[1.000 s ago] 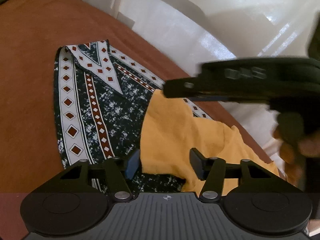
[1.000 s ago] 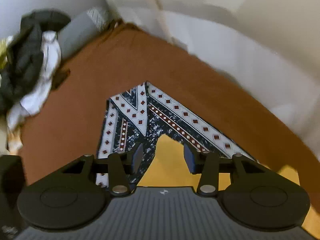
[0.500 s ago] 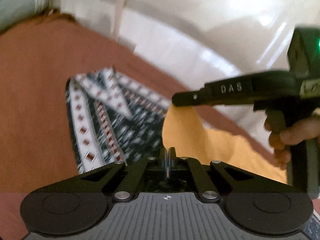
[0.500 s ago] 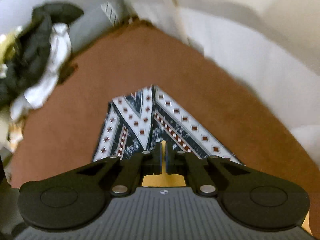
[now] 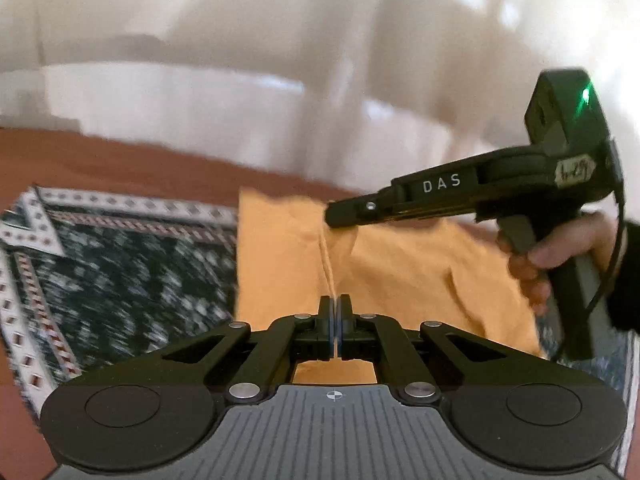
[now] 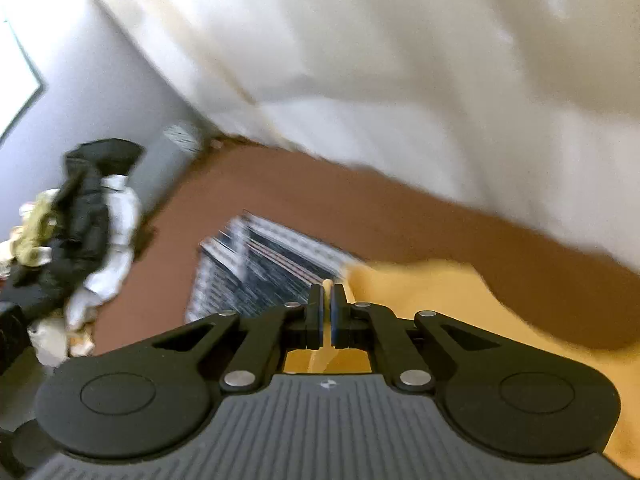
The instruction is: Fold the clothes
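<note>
A yellow-orange garment [image 5: 400,264] lies on a dark patterned cloth [image 5: 120,272] spread over a brown bed cover [image 5: 120,152]. My left gripper [image 5: 335,304] is shut on a raised edge of the yellow garment, a thin fold running up from its pads. Across the garment, a hand [image 5: 560,252] holds my right gripper [image 5: 332,218], which pinches the cloth at its far edge. In the right wrist view that gripper [image 6: 327,294] is shut on the yellow garment [image 6: 460,300], a sliver of cloth between its pads, with the patterned cloth [image 6: 260,272] beyond.
A pile of dark, white and greenish clothes [image 6: 80,220] lies left of the bed. White panelled walls [image 6: 400,80] rise behind the bed cover [image 6: 320,200]. A grey headboard-like panel [image 6: 168,160] stands at the bed's far corner.
Both grippers went from open over the garment to shut on its yellow cloth. Both then swept sideways with the cloth, and the view rolled; the patterned cloth now sits further left.
</note>
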`<action>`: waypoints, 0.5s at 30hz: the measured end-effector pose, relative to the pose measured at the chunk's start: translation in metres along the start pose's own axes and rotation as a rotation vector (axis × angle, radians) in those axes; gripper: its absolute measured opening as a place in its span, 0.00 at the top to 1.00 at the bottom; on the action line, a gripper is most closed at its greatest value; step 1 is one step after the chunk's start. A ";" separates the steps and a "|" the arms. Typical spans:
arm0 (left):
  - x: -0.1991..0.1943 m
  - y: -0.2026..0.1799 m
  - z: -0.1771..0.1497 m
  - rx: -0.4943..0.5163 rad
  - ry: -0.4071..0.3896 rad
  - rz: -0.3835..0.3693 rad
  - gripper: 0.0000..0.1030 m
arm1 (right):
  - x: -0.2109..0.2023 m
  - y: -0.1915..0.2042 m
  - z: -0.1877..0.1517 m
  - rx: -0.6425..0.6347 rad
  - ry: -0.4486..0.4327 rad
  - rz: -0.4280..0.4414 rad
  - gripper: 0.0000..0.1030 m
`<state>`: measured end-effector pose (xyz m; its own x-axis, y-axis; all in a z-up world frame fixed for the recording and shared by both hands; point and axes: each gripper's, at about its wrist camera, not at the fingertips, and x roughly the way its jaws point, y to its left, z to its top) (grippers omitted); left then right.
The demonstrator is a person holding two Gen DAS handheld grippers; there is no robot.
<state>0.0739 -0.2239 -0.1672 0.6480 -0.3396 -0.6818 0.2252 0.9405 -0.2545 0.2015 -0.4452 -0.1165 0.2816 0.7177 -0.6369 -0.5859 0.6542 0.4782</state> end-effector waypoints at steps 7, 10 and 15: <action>0.008 0.006 -0.002 -0.012 0.055 -0.065 0.76 | -0.007 -0.020 -0.025 0.091 0.025 -0.111 0.92; -0.012 0.015 0.005 -0.034 0.003 -0.072 0.67 | -0.018 -0.022 -0.022 0.123 -0.016 -0.147 0.76; -0.016 0.060 0.022 -0.228 -0.059 -0.003 0.64 | -0.039 -0.013 -0.037 0.186 -0.072 -0.143 0.67</action>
<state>0.0927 -0.1619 -0.1563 0.6905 -0.3347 -0.6412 0.0613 0.9104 -0.4092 0.1695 -0.4900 -0.1205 0.4086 0.6253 -0.6648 -0.3877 0.7784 0.4938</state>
